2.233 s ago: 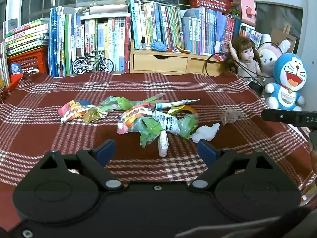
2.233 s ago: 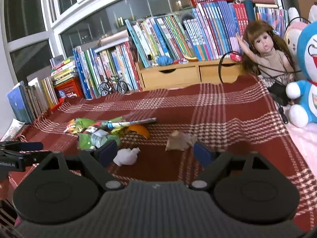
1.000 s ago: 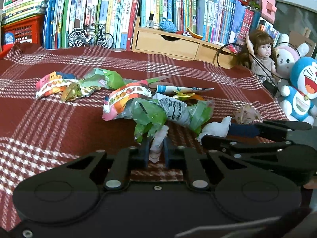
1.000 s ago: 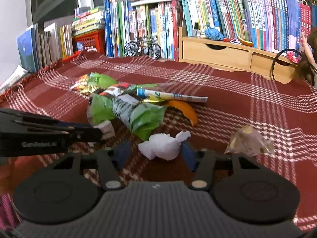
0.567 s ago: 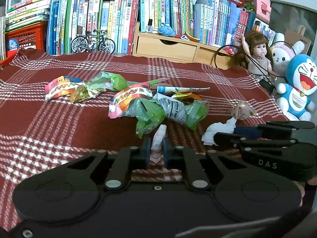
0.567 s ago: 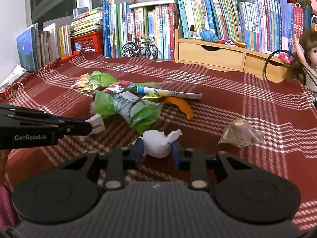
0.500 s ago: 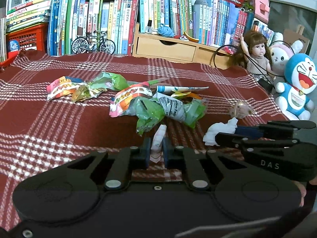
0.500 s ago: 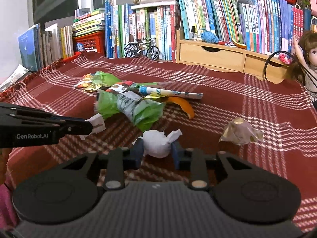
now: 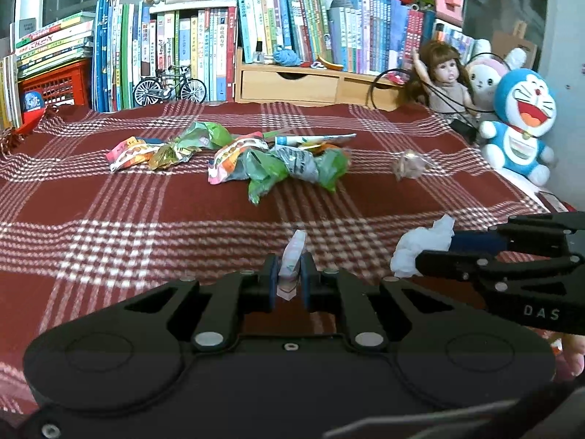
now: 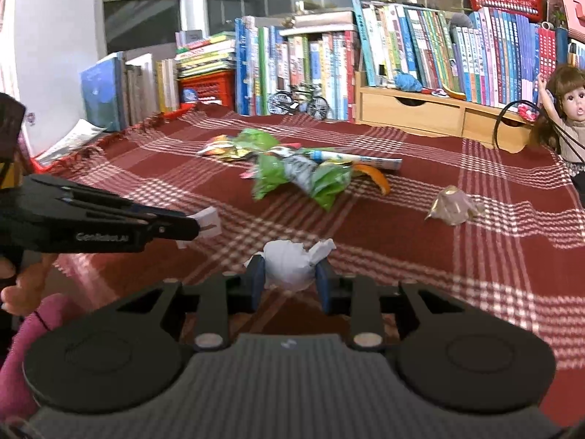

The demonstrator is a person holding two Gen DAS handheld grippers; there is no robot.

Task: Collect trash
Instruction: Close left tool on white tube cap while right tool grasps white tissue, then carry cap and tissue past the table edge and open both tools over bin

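While both claws carry litter above the plaid cloth [image 9: 146,226], the views read:
Left wrist, claw: left gripper [image 9: 289,285] clenched on a small white wrapper [image 9: 292,256], which stands upright between its pads.
Left wrist, beyond: green wrapper pile [image 9: 289,168] lies mid-cloth, well apart; crumpled brown wrapper [image 9: 409,164] to its right.
Right wrist, claw: right gripper [image 10: 289,281] pinching a crumpled white tissue [image 10: 292,263].
Right wrist, side: left gripper enters at left with its scrap.
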